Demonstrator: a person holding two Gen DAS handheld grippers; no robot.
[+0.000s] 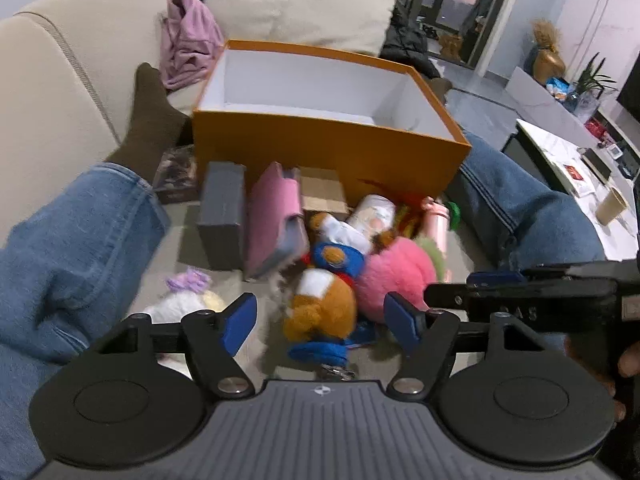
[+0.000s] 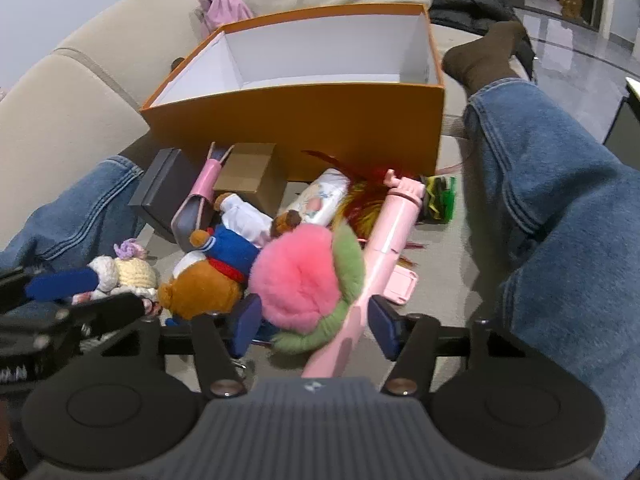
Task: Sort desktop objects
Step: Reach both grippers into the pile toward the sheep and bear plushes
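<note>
Ahead of the left claw (image 1: 320, 322) the way is blocked by piled toys (image 1: 320, 280); beyond them the orange box (image 1: 328, 148) stands open, flanked by legs (image 1: 76, 248).

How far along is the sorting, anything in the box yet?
Nothing done: the orange box shows only its white inside. In hand: nothing gripped; the left claw brackets the brown bear, the right claw the pink pompom. The whole pile remains.

Orange box (image 1: 320, 142) — empty, plush bear (image 1: 320, 308) below
</note>
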